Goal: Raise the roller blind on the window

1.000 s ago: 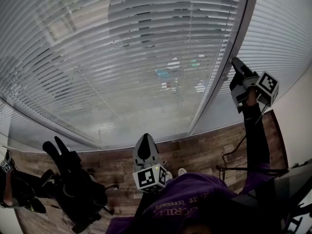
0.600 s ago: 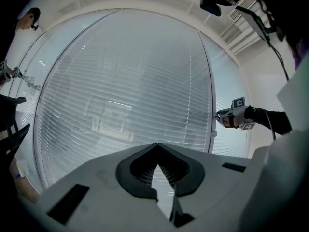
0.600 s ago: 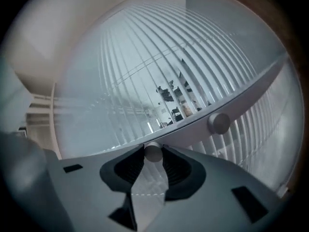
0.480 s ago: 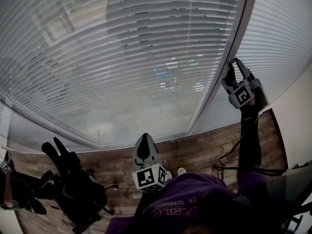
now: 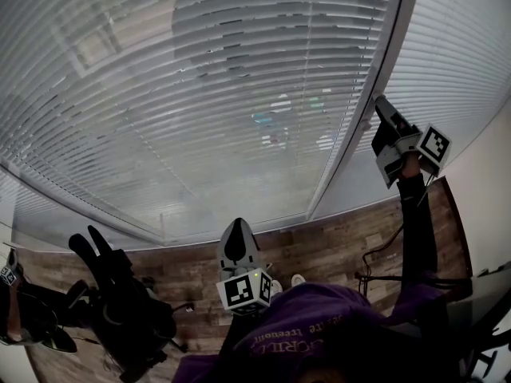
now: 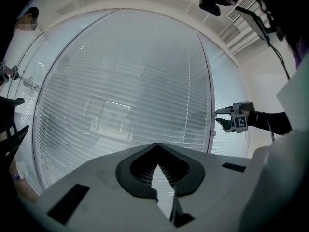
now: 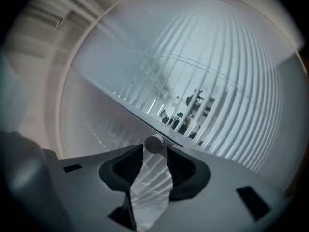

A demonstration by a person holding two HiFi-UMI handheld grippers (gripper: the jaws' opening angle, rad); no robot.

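Blind (image 5: 200, 94) hangs lowered across the window, straight ahead of us.
Our right hand-held gripper (image 5: 378, 121) is up beside the frame (image 5: 351, 146), its jaws just opening wider and released, a small white knob (image 7: 154, 144) between their tips; our left hand-held gripper (image 5: 239, 250) is clenched, empty.

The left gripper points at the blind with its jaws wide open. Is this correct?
No. The left gripper has its jaws shut, tips together and nothing between them; the left gripper view shows this. It does point at the blind.

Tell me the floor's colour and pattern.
The floor is brown wood planks, best seen in the head view.
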